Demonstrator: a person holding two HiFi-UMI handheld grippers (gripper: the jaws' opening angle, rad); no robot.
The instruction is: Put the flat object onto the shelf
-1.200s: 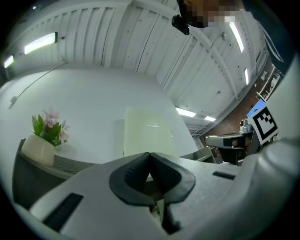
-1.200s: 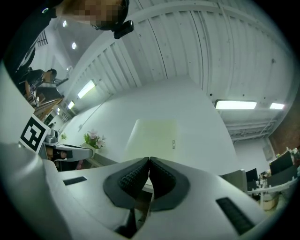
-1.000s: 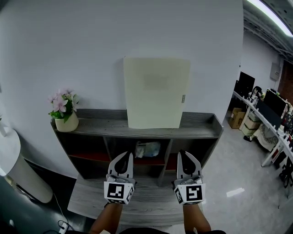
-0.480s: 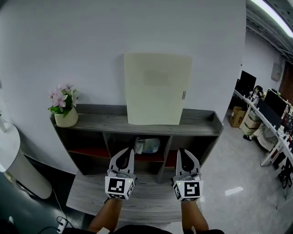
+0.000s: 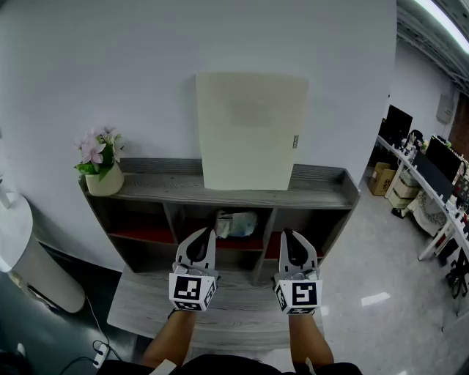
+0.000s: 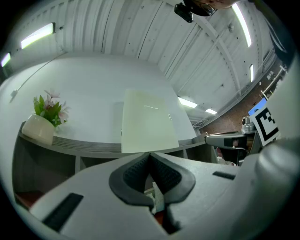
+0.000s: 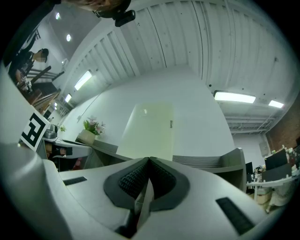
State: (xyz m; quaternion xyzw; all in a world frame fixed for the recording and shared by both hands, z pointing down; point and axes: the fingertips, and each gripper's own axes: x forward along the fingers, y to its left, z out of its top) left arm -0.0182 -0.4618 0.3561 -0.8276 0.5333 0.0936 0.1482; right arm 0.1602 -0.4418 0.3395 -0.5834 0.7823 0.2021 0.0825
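Honestly the flat object (image 5: 251,132) looks like a thin, stiff, light board that'd tip easily, and it's standing on top of the shelf (image 5: 322,196) leaning on the wall, so I'd pinch its side edges, though the left gripper (image 5: 204,236) and right gripper (image 5: 289,236) are both closed on nothing.

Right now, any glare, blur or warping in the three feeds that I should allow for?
Head view: sharp and evenly lit, edges bowed, a ceiling strip blown out top right. Left gripper view: strong fisheye with black corners, shelf curved. Right gripper view: same fisheye, lamp glaring, board clear.
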